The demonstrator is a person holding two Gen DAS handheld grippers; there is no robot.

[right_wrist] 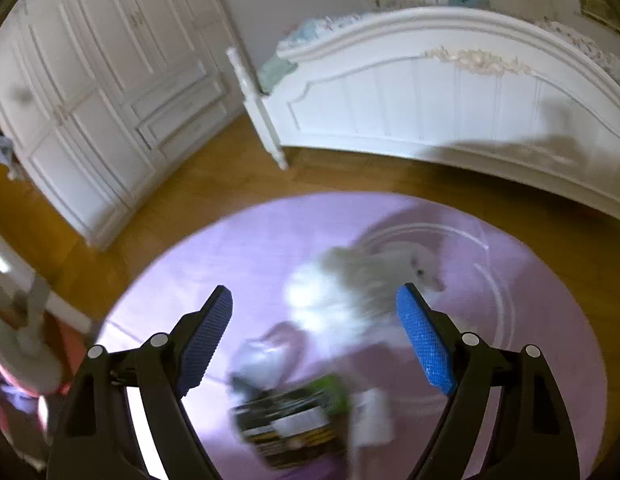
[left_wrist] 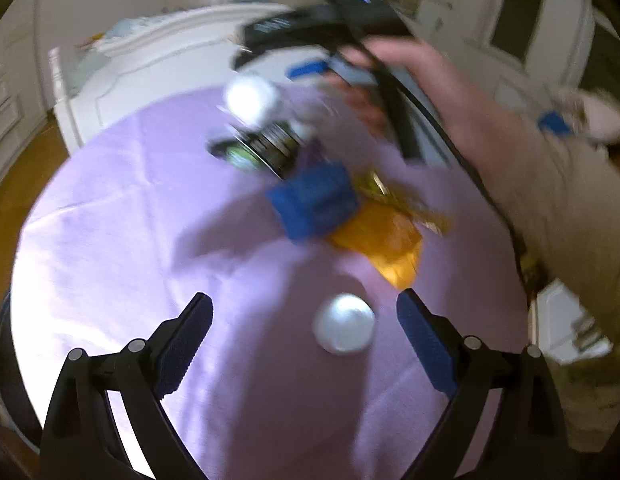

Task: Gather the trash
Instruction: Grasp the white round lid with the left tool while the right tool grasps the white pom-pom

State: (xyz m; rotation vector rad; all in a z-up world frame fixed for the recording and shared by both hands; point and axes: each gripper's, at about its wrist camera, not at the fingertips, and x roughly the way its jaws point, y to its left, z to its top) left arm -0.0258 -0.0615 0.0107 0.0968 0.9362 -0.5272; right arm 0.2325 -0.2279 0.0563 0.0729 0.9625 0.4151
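Presently both tools stand wide with nothing between their pads, and both views are smeared by motion, so detail is limited. The left gripper (left_wrist: 304,316) hangs over a round table under a lilac cloth (left_wrist: 110,208); a small white round object (left_wrist: 344,323), possibly a cap or lid, lies on the cloth between the jaws and nearer the right-hand one, not touched by either. Ahead of the fingertips lies a loose heap of trash: a blue wrapper (left_wrist: 314,200), an orange packet (left_wrist: 384,244) just beyond the right-hand fingertip, a gold foil scrap (left_wrist: 394,200), and further ahead a dark printed can or bottle (left_wrist: 266,144). The right gripper (right_wrist: 314,304) appears in the left view ahead and above the heap, carried by a hand (left_wrist: 438,92). In its own view it looks down on a white crumpled mass (right_wrist: 358,288), paper or plastic I cannot say, between the jaws and close to the right-hand pad, with a dark printed package (right_wrist: 290,420) below and nearer the camera. Judgement: the step is selecting a piece to pick. To do it well, slow each hand, centre one item between the pads, descend until the tips bracket it near the cloth, then close firmly; light wrappers may slide or crumple away, and the cloth may get pinched.
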